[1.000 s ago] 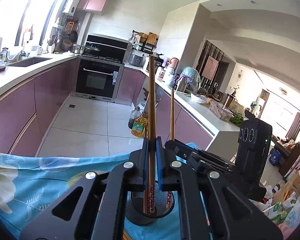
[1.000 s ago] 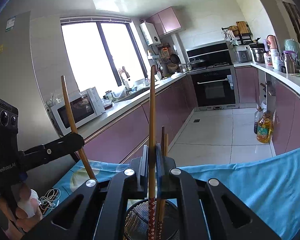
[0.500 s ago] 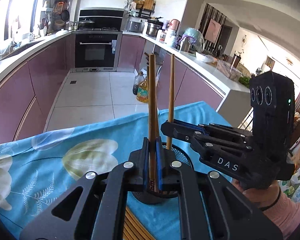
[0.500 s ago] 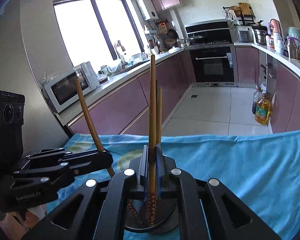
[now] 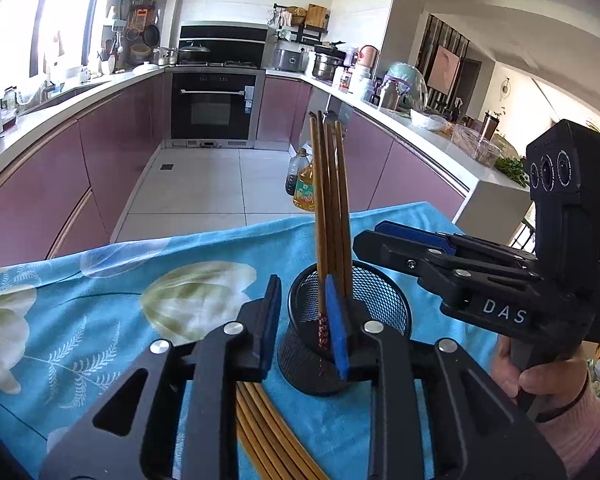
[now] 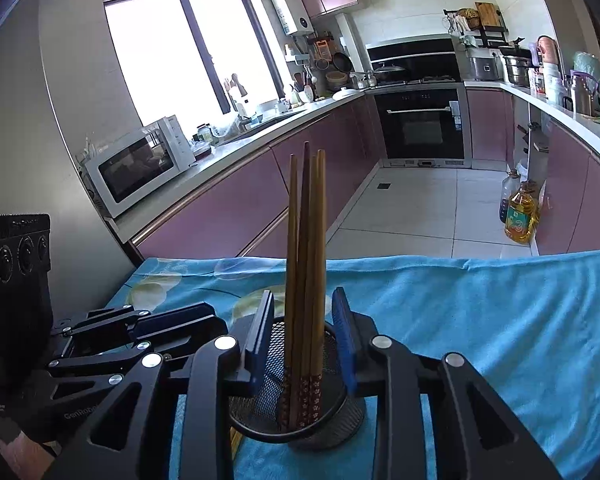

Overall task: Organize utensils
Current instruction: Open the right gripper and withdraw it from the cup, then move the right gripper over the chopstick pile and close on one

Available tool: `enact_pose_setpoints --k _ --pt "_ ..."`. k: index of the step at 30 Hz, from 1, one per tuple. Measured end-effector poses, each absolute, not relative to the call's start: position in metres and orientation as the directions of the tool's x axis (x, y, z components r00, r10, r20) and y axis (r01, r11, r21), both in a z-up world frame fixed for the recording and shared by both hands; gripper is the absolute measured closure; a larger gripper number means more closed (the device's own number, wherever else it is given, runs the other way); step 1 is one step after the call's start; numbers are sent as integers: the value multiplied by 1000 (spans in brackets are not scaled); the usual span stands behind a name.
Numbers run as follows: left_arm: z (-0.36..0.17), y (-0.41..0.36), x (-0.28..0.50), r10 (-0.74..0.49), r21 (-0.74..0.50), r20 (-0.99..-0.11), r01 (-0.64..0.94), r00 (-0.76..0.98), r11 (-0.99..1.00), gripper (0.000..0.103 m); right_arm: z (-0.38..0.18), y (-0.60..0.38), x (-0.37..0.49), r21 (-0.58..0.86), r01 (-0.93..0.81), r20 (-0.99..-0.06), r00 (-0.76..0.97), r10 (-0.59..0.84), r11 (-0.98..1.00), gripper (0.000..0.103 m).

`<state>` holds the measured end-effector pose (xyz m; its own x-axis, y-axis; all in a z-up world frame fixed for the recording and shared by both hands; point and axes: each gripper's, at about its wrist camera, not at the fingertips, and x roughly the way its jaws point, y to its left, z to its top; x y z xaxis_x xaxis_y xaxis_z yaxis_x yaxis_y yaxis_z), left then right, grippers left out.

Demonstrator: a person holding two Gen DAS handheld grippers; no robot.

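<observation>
Chopsticks (image 6: 305, 264) on blue tablecloth (image 6: 480, 320), kitchen

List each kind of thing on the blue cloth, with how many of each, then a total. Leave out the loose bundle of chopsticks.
Chopsticks standing in the holder: 4
Black mesh holder: 1
Hand-held gripper, left and right: 2
Total: 7

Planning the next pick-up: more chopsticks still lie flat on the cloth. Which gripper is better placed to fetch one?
Probably the left gripper: its jaws have just opened, nothing is gripped, and the loose chopsticks lie directly beneath it. The right gripper, open too, straddles the mesh holder further from them.
</observation>
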<state>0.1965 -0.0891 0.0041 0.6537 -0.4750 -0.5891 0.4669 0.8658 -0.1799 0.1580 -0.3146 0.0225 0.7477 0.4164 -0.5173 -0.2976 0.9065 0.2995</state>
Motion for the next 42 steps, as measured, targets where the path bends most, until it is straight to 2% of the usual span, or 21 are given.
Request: enact_pose_setpoints --k 3,9,16,23,36,42 --pt "3 -76 182 -458 -172 -564 445 687 879 69 25 -311 146 271 -314 -507 757 412 910 69" --pt "-4 -48 156 -402 -165 -541 376 739 912 53 29 -296 119 193 -332 -489 783 384 923 56" --pt "-27 -24 131 -346 -157 -557 313 755 937 43 23 -275 92 116 -371 -494 783 378 921 45" --pt "-44 -14 111 -318 -149 -585 287 746 946 41 11 -262 74 121 -407 -525 748 407 905 44" --pt "-75 -14 95 -299 -137 -667 282 682 950 41 -51 -244 68 178 -432 -678 598 428 884 45" --pt "-86 -18 94 -290 -121 -698 291 655 949 41 -68 -237 69 192 -423 -717 555 421 885 49"
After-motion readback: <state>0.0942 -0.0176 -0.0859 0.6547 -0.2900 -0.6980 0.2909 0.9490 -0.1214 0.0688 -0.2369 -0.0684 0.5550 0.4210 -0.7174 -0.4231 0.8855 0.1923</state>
